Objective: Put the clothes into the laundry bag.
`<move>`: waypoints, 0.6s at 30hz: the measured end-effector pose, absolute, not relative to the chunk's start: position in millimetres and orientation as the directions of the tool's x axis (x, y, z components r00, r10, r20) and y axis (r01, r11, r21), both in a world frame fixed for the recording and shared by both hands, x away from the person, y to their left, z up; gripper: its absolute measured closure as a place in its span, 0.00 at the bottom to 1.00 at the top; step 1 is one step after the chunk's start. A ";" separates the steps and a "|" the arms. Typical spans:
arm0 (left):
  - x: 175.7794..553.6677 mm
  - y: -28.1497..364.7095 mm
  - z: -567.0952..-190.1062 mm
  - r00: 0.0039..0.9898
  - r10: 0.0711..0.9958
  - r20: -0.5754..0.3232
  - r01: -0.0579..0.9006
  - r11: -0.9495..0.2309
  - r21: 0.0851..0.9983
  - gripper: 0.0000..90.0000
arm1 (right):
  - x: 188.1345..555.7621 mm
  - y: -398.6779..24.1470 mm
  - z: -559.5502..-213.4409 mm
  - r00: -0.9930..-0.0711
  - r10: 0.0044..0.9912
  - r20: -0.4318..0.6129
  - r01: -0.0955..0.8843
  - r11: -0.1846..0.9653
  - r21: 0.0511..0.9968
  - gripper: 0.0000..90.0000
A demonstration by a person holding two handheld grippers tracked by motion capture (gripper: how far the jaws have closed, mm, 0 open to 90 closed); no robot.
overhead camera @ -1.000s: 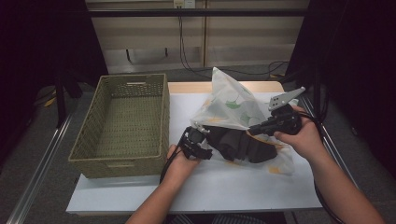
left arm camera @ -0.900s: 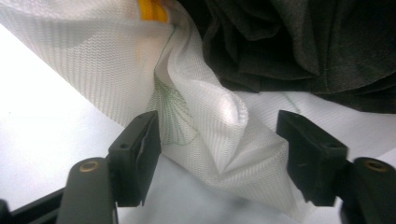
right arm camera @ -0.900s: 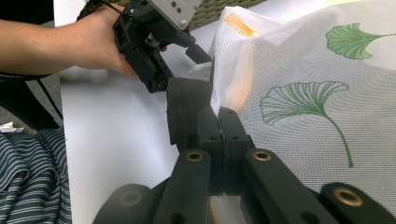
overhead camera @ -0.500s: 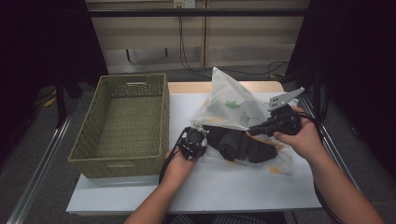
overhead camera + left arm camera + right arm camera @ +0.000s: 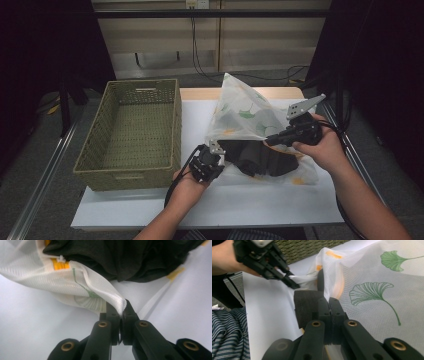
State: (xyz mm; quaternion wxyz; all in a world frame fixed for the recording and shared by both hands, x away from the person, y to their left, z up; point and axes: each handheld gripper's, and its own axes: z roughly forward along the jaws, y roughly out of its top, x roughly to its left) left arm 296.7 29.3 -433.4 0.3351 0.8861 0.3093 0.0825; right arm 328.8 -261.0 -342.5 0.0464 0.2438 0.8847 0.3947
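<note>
As before, left tongs (image 5: pixel 121 312) now pinching mesh bag (image 5: pixel 82 287)

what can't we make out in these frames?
- What the dark cloth is: high view, the mesh bag veils it; left gripper view, the top edge cuts it off.
- Right gripper pad contact: its shut jaws hide the pinched bag edge.
- Basket near-wall interior: high view, hidden by its rim.

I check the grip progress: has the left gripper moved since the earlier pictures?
Yes. The left gripper shifted slightly toward the basket, clamped on the mesh bag's edge.
</note>
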 end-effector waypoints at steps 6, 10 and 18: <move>283.1 35.1 -432.1 0.811 0.580 -0.069 0.474 -0.583 0.660 0.98 | 327.5 -261.0 -342.2 -0.875 0.471 0.108 0.400 0.580 0.710 1.00; 275.2 38.7 -431.9 0.829 0.554 -0.078 0.462 -0.600 0.653 0.98 | 327.0 -260.9 -342.8 -0.872 0.479 0.102 0.404 0.585 0.703 1.00; 262.7 34.2 -432.3 0.860 0.505 -0.078 0.433 -0.638 0.637 0.98 | 327.4 -259.4 -344.5 -0.871 0.481 0.097 0.404 0.591 0.698 1.00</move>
